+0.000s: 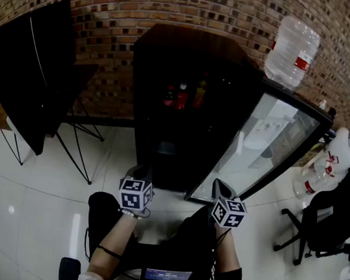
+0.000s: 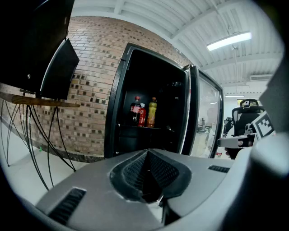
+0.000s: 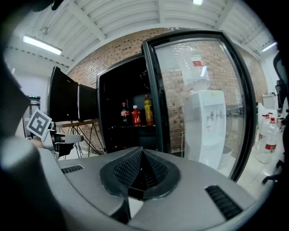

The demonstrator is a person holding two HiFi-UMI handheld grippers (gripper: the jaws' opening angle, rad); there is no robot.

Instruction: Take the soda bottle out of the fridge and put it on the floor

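Currently left tool (image 2: 148, 173) and right tool (image 3: 141, 169) both pinched together, empty, facing open fridge (image 1: 186, 59); soda bottle (image 3: 124, 113) upright on shelf (image 3: 131, 127) inside.

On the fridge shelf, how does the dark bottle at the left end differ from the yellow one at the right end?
Colour: the dark bottle holds near-black liquid behind a red label; the yellow bottle looks yellow-orange throughout. Place: the dark bottle stands left of the red bottle, the yellow bottle right of it. Shared: both stand upright on one shelf of the open fridge.
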